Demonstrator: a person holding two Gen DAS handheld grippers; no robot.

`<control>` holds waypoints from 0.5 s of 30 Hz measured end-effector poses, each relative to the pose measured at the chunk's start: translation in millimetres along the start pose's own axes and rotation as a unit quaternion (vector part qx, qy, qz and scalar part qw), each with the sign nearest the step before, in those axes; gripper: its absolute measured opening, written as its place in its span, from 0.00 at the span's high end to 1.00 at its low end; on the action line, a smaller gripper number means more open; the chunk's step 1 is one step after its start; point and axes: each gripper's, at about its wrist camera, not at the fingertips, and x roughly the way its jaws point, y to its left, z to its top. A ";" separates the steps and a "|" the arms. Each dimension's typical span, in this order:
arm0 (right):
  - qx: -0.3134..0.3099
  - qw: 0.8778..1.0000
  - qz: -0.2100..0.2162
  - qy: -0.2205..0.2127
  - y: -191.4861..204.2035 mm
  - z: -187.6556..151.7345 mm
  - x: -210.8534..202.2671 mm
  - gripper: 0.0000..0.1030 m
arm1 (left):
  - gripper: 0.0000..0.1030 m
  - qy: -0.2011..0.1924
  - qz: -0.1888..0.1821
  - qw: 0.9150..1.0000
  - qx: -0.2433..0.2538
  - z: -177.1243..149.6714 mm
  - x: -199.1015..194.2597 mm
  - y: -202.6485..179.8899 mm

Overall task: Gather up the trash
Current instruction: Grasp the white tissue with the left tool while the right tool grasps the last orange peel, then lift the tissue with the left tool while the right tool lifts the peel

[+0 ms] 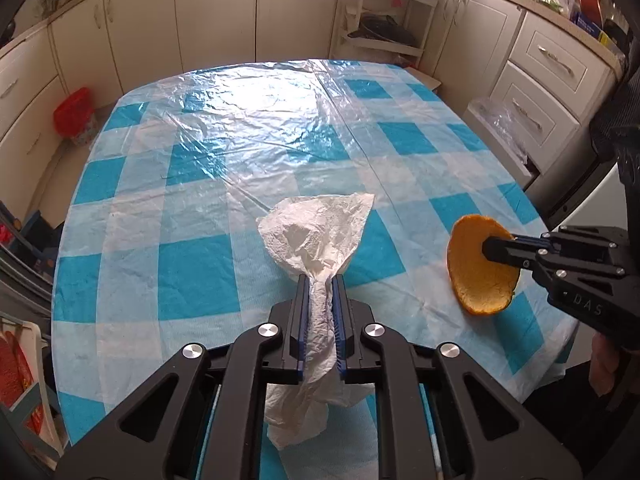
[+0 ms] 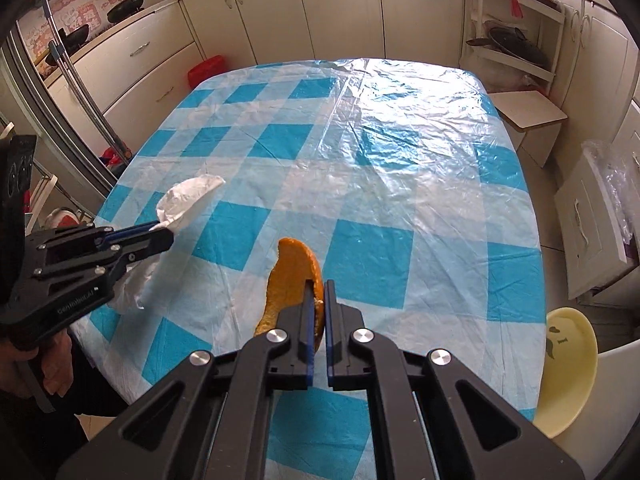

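Note:
A crumpled white paper towel (image 1: 316, 236) is pinched between the blue pads of my left gripper (image 1: 321, 280), which is shut on it and holds it above the table (image 1: 192, 184); its ends fan out in front of and below the fingers. A curved piece of orange peel (image 1: 472, 276) is clamped at its edge in my right gripper (image 1: 490, 247), shut on it at the table's right side. From the right wrist, the orange peel (image 2: 290, 276) stands on edge between the pads of my right gripper (image 2: 318, 286), while my left gripper (image 2: 166, 236) carries the paper towel (image 2: 188, 200) at the left.
The table carries a blue and white checked cloth under clear plastic film. Cream cabinets (image 1: 132, 36) run around the room. A red bin (image 1: 76, 114) stands on the floor at the left, a white shelf rack (image 1: 384, 28) behind, a pale yellow stool (image 2: 568, 364) at the table's right.

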 end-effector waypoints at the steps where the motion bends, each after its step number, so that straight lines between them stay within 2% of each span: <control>1: 0.001 1.000 0.002 0.002 0.9 -1.9 0.4 0.95 | 0.81 0.002 0.006 1.000 0.003 -3.4 0.6 -0.9; 2: -0.001 1.000 0.004 0.005 2.2 -3.8 1.3 0.93 | 0.77 0.004 0.010 1.000 0.004 -6.2 0.7 -0.3; 4: -0.004 1.000 0.001 0.008 4.1 -6.0 4.0 0.92 | 0.55 0.002 0.021 1.000 -0.001 -10.5 -1.4 2.5; 8: 0.003 1.000 -0.004 0.013 2.3 -5.9 9.9 0.74 | 0.44 -0.006 0.034 0.999 -0.016 -13.7 -6.1 10.7; 12: -0.003 1.000 -0.004 0.018 4.8 -8.6 13.0 0.74 | 0.44 0.004 0.037 0.999 0.000 -18.4 -0.6 7.1; 14: -0.012 1.000 -0.007 0.016 7.4 -9.7 12.8 0.78 | 0.56 0.005 0.035 0.999 0.013 -20.7 1.6 1.6; 15: -0.013 1.000 -0.003 0.016 7.6 -9.8 12.9 0.80 | 0.70 0.004 0.037 0.999 0.022 -21.0 2.0 -1.3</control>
